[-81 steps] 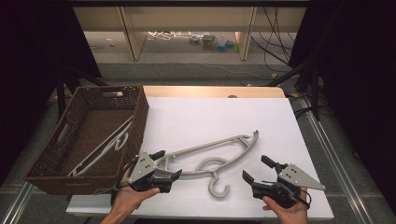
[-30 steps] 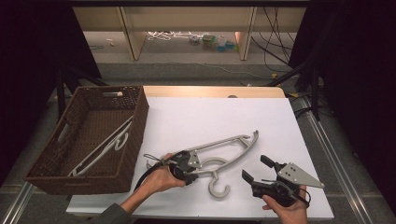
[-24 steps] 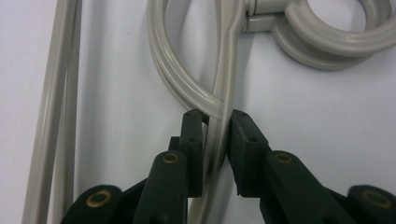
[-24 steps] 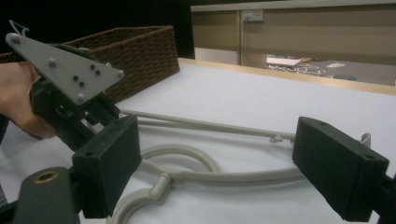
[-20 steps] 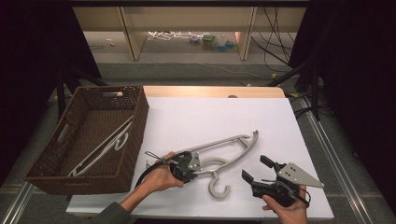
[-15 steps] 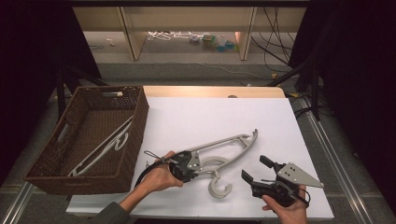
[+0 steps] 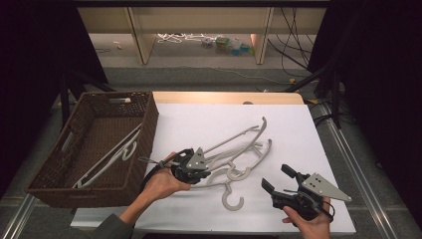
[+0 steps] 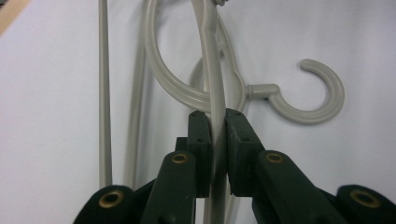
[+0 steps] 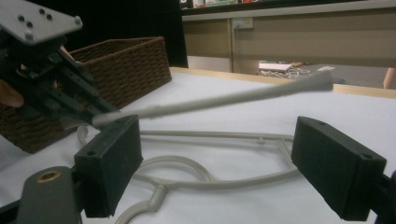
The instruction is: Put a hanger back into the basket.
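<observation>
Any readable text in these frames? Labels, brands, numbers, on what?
None readable.
Hangers: plain grey plastic, no marks seen.
Basket: woven, no tag seen.
Left gripper and right gripper: black fingers with screw holes, no lettering.
Grey plate on the right gripper: holes, no print.
Small coloured items on the floor beyond the table: too small and blurred to read.

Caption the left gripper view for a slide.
Left gripper clamps a grey hanger above the white table.

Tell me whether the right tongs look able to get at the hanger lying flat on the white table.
Probably yes: the right tongs stand open beside the flat hanger, with bare table between. The lifted hanger in the left tongs crosses above.
</observation>
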The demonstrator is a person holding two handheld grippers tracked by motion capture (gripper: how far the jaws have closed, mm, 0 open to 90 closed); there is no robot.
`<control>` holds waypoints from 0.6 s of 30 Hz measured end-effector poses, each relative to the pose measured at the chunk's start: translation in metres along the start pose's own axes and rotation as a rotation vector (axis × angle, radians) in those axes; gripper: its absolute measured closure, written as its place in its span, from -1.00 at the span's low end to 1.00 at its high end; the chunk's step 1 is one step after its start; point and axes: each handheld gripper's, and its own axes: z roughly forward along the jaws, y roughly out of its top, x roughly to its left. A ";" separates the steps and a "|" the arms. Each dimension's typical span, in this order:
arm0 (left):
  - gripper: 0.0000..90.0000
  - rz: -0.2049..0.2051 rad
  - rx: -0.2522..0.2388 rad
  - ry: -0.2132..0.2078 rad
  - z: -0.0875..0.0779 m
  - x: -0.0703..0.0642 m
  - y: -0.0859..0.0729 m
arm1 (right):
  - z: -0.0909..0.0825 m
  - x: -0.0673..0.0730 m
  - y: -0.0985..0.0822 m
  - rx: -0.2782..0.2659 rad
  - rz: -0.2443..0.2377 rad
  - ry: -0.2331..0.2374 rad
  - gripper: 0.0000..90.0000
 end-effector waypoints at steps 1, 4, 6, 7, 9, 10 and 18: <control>0.81 -0.011 -0.012 0.004 -0.003 0.001 0.000 | 0.001 -0.001 -0.001 -0.014 -0.008 -0.001 -0.62; 0.82 -0.033 -0.038 0.006 -0.012 0.004 0.003 | 0.001 0.000 -0.001 0.007 0.002 0.002 -0.62; 0.81 -0.043 -0.056 0.001 -0.017 0.005 0.005 | 0.002 0.000 -0.001 0.011 0.004 0.005 -0.62; 0.82 -0.054 -0.066 -0.004 -0.020 0.005 0.006 | 0.003 0.000 -0.002 -0.002 0.006 0.010 -0.62; 0.82 -0.078 -0.088 -0.015 -0.025 0.007 0.007 | 0.002 0.000 -0.003 0.011 0.005 0.002 -0.62; 0.81 -0.108 -0.115 -0.035 -0.028 0.007 0.007 | 0.003 -0.001 -0.003 0.008 0.001 -0.001 -0.62; 0.82 -0.260 -0.240 -0.129 -0.057 0.015 0.012 | 0.004 -0.002 -0.004 0.019 0.014 0.008 -0.63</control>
